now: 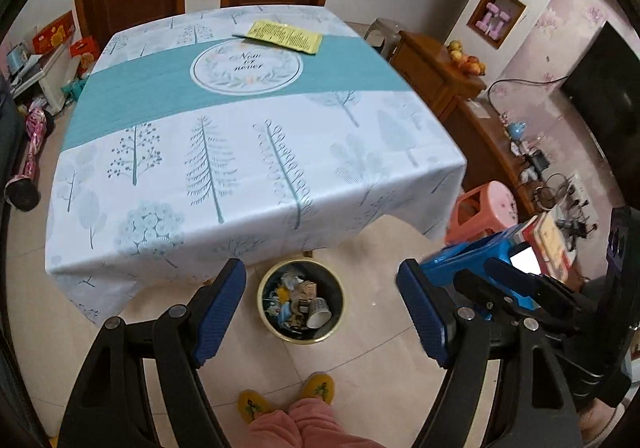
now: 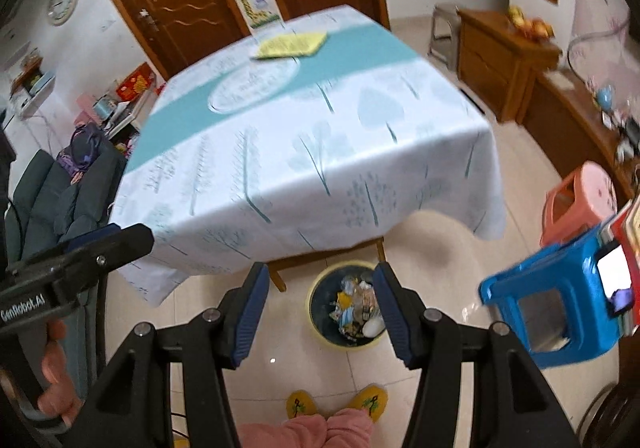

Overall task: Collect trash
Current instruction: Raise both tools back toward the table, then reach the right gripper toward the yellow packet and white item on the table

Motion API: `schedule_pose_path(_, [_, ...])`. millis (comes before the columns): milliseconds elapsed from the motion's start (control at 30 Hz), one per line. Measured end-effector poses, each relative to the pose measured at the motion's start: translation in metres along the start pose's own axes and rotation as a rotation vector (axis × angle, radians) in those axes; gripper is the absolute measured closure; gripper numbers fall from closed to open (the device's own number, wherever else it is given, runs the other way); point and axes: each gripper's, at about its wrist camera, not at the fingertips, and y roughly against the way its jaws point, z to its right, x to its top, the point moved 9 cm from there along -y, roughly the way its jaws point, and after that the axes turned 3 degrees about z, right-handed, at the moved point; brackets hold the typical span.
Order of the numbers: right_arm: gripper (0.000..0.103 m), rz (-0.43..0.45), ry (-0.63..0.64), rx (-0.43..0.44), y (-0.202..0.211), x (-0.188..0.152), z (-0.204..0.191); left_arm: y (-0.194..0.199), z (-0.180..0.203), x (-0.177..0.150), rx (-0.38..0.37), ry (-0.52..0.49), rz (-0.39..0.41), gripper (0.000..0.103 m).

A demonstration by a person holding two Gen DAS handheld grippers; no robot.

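A round yellow-rimmed bin (image 1: 301, 300) stands on the tiled floor at the table's near edge, holding a paper cup and mixed scraps. It also shows in the right wrist view as the bin (image 2: 347, 306). My left gripper (image 1: 322, 312) hangs high above it, open, nothing between its blue pads. My right gripper (image 2: 320, 318) is also open and holds nothing, high over the same bin. A yellow printed leaflet (image 1: 285, 37) lies on the far side of the tablecloth; in the right wrist view the leaflet (image 2: 292, 45) is blurred.
The table (image 1: 224, 152) wears a white and teal tree-print cloth. A blue stool (image 2: 552, 308) and a pink stool (image 2: 576, 204) stand at the right, wooden cabinets (image 1: 436, 76) behind. The person's yellow slippers (image 1: 316, 388) are below. A dark sofa (image 2: 52, 192) sits left.
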Motion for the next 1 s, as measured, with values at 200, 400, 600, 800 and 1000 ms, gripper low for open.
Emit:
schedule_pose_path(200, [0.048,0.055,0.038,0.021,0.023,0.027,-0.009,0.03,0.003,0.026,0.025,0.011,0.073,0.026])
schedule_pose_path(400, [0.048,0.102,0.089,0.059,0.04,0.051,-0.018,0.059,0.008,0.051,0.057,0.011,0.154,0.026])
schedule_pose_path(600, [0.048,0.142,0.151,0.085,0.051,0.073,-0.028,0.082,0.011,0.074,0.078,0.024,0.235,0.026])
schedule_pose_path(800, [0.048,0.181,0.2,0.109,0.056,0.098,-0.036,0.092,0.003,0.091,0.098,0.061,0.284,0.026])
schedule_pose_path(1000, [0.048,0.192,0.251,0.114,0.04,0.124,-0.049,0.083,-0.028,0.113,0.132,0.128,0.291,0.026])
